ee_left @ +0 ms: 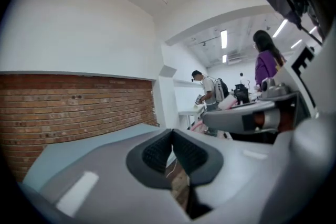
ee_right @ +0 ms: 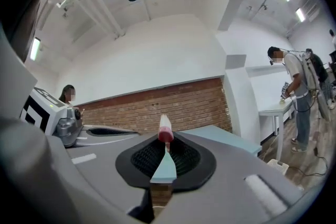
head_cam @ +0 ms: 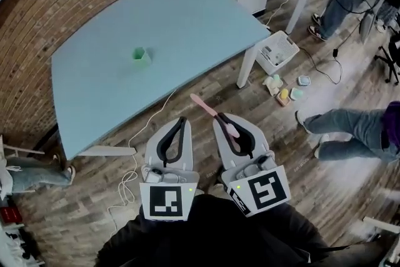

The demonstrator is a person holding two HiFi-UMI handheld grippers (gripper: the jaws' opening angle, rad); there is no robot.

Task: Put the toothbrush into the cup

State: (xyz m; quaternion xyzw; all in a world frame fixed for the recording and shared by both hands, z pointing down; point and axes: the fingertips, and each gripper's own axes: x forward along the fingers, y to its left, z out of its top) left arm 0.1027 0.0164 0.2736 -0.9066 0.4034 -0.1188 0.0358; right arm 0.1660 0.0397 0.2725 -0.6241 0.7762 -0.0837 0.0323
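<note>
The green cup (head_cam: 142,55) stands upright near the middle of the light blue table (head_cam: 187,15), far ahead of both grippers. My right gripper (head_cam: 220,117) is shut on the pink toothbrush (head_cam: 202,105), which pokes out past the jaw tips toward the table. In the right gripper view the toothbrush (ee_right: 166,135) stands up between the black pads (ee_right: 186,159), its pink end uppermost. My left gripper (head_cam: 182,121) hangs beside it over the wooden floor, short of the table's near edge. Its jaws are shut with nothing between them (ee_left: 171,136).
A white basket (head_cam: 278,51) and small pastel items (head_cam: 284,94) lie on the floor right of the table leg (head_cam: 247,69). A white cable (head_cam: 134,159) runs across the floor. People stand or sit at right and far left. A brick wall (head_cam: 37,15) backs the table.
</note>
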